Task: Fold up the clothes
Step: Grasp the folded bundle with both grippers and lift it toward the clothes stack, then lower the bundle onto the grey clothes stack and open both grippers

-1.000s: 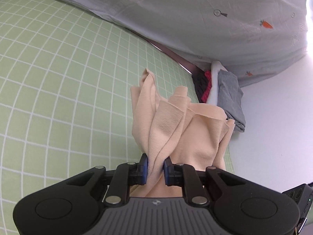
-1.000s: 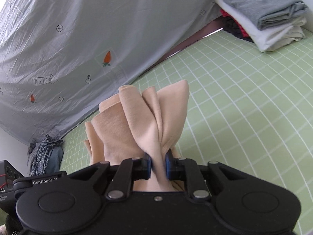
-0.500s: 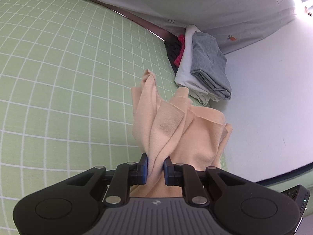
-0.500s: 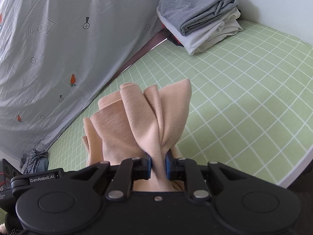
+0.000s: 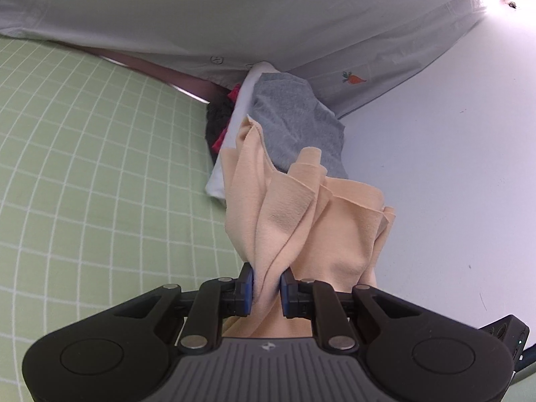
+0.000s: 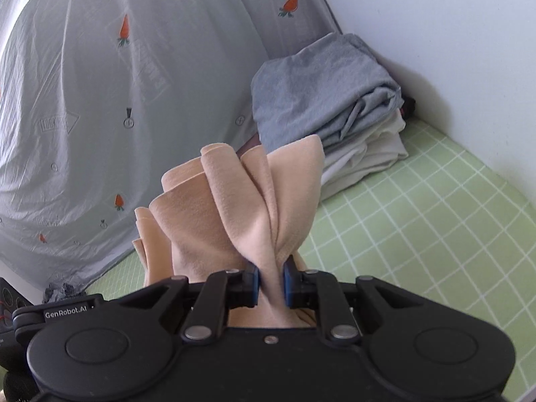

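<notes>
Both grippers carry the same peach garment (image 5: 294, 221), bunched into loose pleats: the left gripper (image 5: 267, 284) has its jaws clenched on one gathered edge, and the right gripper (image 6: 271, 279) has its jaws clenched on another, so the cloth hangs clear of the green checked surface (image 5: 100, 174) and sits just in front of the folded stack (image 6: 335, 107), a grey piece on top of white ones against the white wall (image 6: 435, 33). The risk here, as I judge it, is in the landing on that stack. Each grip pinches only a narrow fistful, and the free pleats fan out above the jaws, so the folds could slide apart or droop unevenly once the cloth is lowered, leaving a rumpled heap on the stack instead of a flat layer. The stack itself looks soft and slightly slumped toward the wall, so a push from the side might shove the grey top layer askew or tip it. Letting go with one gripper ahead of the other would likely drag the garment off to one side of the stack
</notes>
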Demonstrator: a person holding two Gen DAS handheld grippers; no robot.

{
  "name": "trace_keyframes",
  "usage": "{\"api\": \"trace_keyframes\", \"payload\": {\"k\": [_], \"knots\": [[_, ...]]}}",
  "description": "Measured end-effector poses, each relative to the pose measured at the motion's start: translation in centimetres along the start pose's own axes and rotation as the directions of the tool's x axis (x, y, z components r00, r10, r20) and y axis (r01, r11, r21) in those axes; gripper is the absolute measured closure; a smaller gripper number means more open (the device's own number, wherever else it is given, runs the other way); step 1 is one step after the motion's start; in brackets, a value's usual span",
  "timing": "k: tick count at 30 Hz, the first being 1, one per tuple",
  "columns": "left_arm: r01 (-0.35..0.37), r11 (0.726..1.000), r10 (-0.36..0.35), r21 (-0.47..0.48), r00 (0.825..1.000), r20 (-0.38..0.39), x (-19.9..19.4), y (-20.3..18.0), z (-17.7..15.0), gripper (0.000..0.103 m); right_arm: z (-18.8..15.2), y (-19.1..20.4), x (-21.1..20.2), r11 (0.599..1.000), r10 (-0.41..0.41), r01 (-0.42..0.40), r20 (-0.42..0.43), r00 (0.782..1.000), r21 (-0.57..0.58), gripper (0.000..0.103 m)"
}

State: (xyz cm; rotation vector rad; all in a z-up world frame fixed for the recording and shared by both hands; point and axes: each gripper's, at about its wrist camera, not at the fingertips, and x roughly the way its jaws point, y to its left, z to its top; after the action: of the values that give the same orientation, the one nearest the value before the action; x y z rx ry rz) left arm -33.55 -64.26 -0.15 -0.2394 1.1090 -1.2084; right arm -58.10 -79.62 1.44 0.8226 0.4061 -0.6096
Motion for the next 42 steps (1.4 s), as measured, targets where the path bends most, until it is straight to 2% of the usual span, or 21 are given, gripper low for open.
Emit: {"api": "trace_keyframes", "payload": {"k": [6, 12, 15, 16, 18, 20, 21, 23, 26, 27, 29, 31, 33, 35, 39, 41, 42], "knots": [[0.056, 0.995, -0.059, 0.077, 0.998, 0.038, 5.6, -4.6, 7.6, 0.086, 8.5, -2.0, 3.3, 1.0, 0.018, -0.017, 0.101, 0.995, -0.007, 0.088], [0.133, 0.98, -0.148, 0.149, 0.984, 0.098, 11.7, -8.0, 17.8, 0.086, 18.5, -3.2, 8.1, 0.998, 0.059, -0.055, 0.231, 0.971, -0.024, 0.088], [0.1, 0.968, -0.133, 0.231, 0.982, 0.133, 15.6, -8.9, 21.4, 0.086, 22.8, -4.2, 11.8, 0.998, 0.058, -0.055, 0.273, 0.96, -0.019, 0.085], [0.07, 0.966, -0.109, 0.248, 0.983, 0.146, 17.2, -8.8, 22.4, 0.085, 23.6, -4.6, 13.4, 1.0, 0.028, -0.026, 0.272, 0.962, -0.012, 0.082], [-0.027, 0.974, -0.006, 0.223, 0.989, 0.147, 20.8, -7.3, 23.2, 0.085, 25.1, -5.6, 16.6, 0.999, -0.031, 0.034, 0.268, 0.963, -0.006, 0.079], [-0.08, 0.979, 0.058, 0.187, 0.991, 0.122, 23.5, -5.3, 23.6, 0.084, 25.0, -6.6, 20.0, 0.992, -0.114, 0.123, 0.225, 0.968, -0.027, 0.075], [-0.072, 0.981, 0.052, 0.179, 0.992, 0.116, 24.1, -4.5, 23.5, 0.083, 24.7, -7.0, 21.3, 0.988, -0.143, 0.152, 0.205, 0.968, -0.028, 0.067], [-0.051, 0.984, 0.03, 0.17, 0.992, 0.124, 24.2, -3.3, 23.5, 0.074, 23.9, -7.6, 22.5, 0.985, -0.161, 0.17, 0.205, 0.966, -0.026, 0.052], [-0.045, 0.987, 0.025, 0.154, 0.991, 0.132, 23.5, -2.5, 23.1, 0.063, 23.4, -7.8, 22.8, 0.984, -0.155, 0.169, 0.217, 0.964, -0.047, 0.049], [-0.061, 0.984, 0.039, 0.165, 0.99, 0.137, 23.2, -2.8, 22.9, 0.062, 23.4, -7.8, 22.7, 0.984, -0.155, 0.171, 0.218, 0.963, -0.057, 0.046], [-0.097, 0.977, 0.069, 0.191, 0.987, 0.148, 22.4, -3.2, 22.4, 0.052, 23.5, -7.6, 22.4, 0.981, -0.163, 0.181, 0.216, 0.963, -0.068, 0.042], [-0.134, 0.964, 0.097, 0.228, 0.982, 0.164, 21.5, -4.3, 22.5, 0.049, 23.6, -7.0, 21.6, 0.973, -0.199, 0.218, 0.213, 0.957, -0.071, 0.035], [-0.156, 0.952, 0.109, 0.263, 0.976, 0.187, 19.6, -5.0, 21.6, 0.037, 23.1, -6.2, 20.0, 0.964, -0.22, 0.247, 0.23, 0.948, -0.096, 0.032], [-0.184, 0.94, 0.122, 0.287, 0.968, 0.22, 17.3, -5.7, 20.0, 0.02, 22.1, -5.4, 17.9, 0.957, -0.222, 0.259, 0.25, 0.942, -0.13, 0.027], [-0.233, 0.928, 0.156, 0.292, 0.952, 0.265, 12.0, -6.6, 15.5, 0.011, 18.3, -3.5, 12.6, 0.934, -0.25, 0.306, 0.275, 0.928, -0.186, 0.012], [-0.248, 0.919, 0.163, 0.305, 0.947, 0.277, 9.1, -7.0, 12.7, 0.0, 16.1, -2.6, 10.2, 0.921, -0.269, 0.329, 0.274, 0.924, -0.208, 0.007], [-0.258, 0.914, 0.17, 0.312, 0.944, 0.283, 7.8, -7.2, 11.3, 0.0, 14.9, -2.2, 9.0, 0.917, -0.276, 0.337, 0.273, 0.922, -0.213, 0.006]]}}
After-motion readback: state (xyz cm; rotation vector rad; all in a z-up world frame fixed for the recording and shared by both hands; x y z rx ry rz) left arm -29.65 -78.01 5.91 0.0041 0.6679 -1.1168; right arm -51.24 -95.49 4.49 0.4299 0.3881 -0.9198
